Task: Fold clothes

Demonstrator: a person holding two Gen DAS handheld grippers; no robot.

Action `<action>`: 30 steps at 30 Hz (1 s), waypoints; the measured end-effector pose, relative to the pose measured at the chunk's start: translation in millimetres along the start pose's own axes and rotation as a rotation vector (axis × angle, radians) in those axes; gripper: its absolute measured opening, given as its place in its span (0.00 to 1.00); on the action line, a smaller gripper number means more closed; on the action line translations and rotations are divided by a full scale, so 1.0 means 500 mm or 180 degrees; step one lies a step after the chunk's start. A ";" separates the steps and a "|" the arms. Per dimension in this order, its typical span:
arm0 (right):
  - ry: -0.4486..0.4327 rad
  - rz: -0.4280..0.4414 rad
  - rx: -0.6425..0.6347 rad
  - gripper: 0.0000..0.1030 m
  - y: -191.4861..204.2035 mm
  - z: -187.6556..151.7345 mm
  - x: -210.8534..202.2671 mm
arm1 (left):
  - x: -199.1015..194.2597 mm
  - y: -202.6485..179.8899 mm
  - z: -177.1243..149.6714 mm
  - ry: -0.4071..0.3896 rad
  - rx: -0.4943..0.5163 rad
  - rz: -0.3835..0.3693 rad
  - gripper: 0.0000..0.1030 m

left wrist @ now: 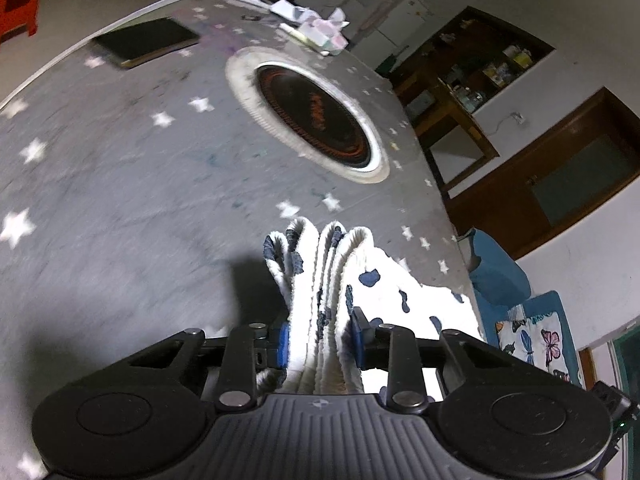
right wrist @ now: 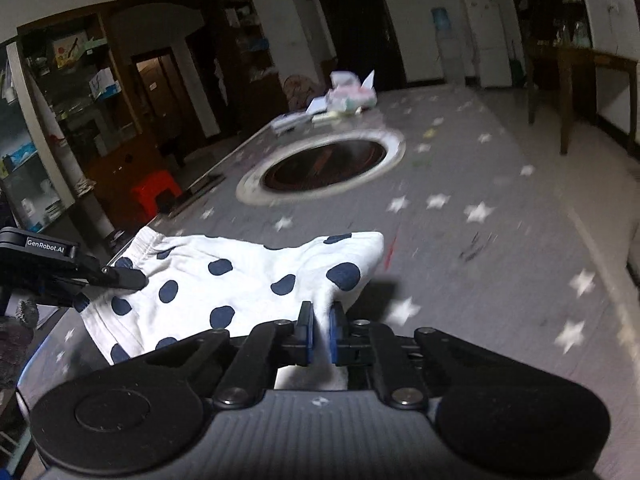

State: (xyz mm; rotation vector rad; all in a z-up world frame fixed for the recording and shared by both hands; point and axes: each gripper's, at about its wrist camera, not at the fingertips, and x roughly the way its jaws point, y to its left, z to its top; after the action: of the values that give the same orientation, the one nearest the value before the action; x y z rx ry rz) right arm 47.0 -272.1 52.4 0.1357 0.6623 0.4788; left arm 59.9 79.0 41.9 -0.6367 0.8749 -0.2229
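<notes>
Looking through the left wrist camera, I see my left gripper [left wrist: 320, 338] clamped on a bunched, ribbed edge of the white garment [left wrist: 320, 280] with dark blue spots, held over the grey star-printed table [left wrist: 120, 180] near the round inset burner [left wrist: 312, 114]. A black notebook [left wrist: 146, 40] lies farther off. From the right wrist, my right gripper [right wrist: 321, 330] pinches a corner of the same garment [right wrist: 224, 280], fingers narrow on thin cloth; the piece spreads leftward to the left gripper [right wrist: 80, 276].

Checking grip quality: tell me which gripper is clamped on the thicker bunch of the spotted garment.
The left gripper: several ribbed layers of the spotted garment are bunched between its fingers. The right gripper pinches one thin edge.
</notes>
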 end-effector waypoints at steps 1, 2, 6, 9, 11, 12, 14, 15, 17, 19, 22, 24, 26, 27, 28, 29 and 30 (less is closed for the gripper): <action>-0.0034 -0.0034 -0.0010 0.06 -0.006 0.011 -0.002 | 0.007 -0.010 0.008 0.0002 0.0030 -0.0016 0.30; -0.0058 -0.0065 -0.0018 0.06 -0.012 0.021 -0.002 | 0.015 -0.021 0.015 0.0006 0.0058 -0.0025 0.30; -0.0142 -0.0189 -0.0039 0.06 -0.043 0.067 0.003 | 0.054 -0.069 0.041 0.0041 0.0192 -0.0033 0.30; -0.0160 -0.0275 -0.0045 0.06 -0.068 0.095 0.016 | 0.086 -0.100 0.058 0.0065 0.0285 -0.0036 0.30; -0.0157 -0.0330 -0.0037 0.06 -0.087 0.109 0.027 | 0.111 -0.116 0.069 0.0088 0.0327 -0.0030 0.30; -0.0155 -0.0358 -0.0033 0.05 -0.096 0.116 0.032 | 0.124 -0.123 0.075 0.0100 0.0340 -0.0026 0.30; -0.0138 -0.0399 -0.0018 0.05 -0.113 0.121 0.044 | 0.149 -0.135 0.086 0.0122 0.0363 -0.0017 0.30; -0.0129 -0.0419 -0.0011 0.05 -0.122 0.124 0.050 | 0.160 -0.140 0.090 0.0130 0.0368 -0.0009 0.30; -0.0111 -0.0459 0.0005 0.05 -0.139 0.129 0.062 | 0.184 -0.147 0.098 0.0140 0.0377 0.0008 0.30; -0.0092 -0.0498 0.0020 0.05 -0.156 0.133 0.074 | 0.205 -0.152 0.104 0.0155 0.0363 0.0024 0.30; -0.0078 -0.0535 0.0031 0.05 -0.173 0.140 0.088 | 0.232 -0.158 0.113 0.0188 0.0347 0.0049 0.30; -0.0073 -0.0554 0.0037 0.05 -0.184 0.144 0.099 | 0.248 -0.161 0.116 0.0206 0.0338 0.0064 0.30; -0.0047 -0.0575 0.0045 0.05 -0.195 0.147 0.111 | 0.260 -0.162 0.118 0.0223 0.0343 0.0087 0.30; -0.0028 -0.0585 0.0051 0.05 -0.199 0.146 0.115 | 0.264 -0.161 0.117 0.0229 0.0348 0.0105 0.30; -0.0001 -0.0607 0.0059 0.05 -0.204 0.144 0.123 | 0.267 -0.161 0.117 0.0234 0.0352 0.0122 0.30; 0.0030 -0.0633 0.0067 0.05 -0.210 0.142 0.131 | 0.270 -0.160 0.116 0.0242 0.0350 0.0132 0.30; 0.0057 -0.0640 0.0085 0.05 -0.214 0.140 0.137 | 0.272 -0.158 0.116 0.0249 0.0344 0.0141 0.31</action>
State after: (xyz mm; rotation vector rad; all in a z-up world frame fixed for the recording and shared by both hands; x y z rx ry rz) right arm 178.5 -332.5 39.9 0.0891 0.6923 0.2782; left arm 196.5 -17.8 29.3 -0.5103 0.9449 -0.2549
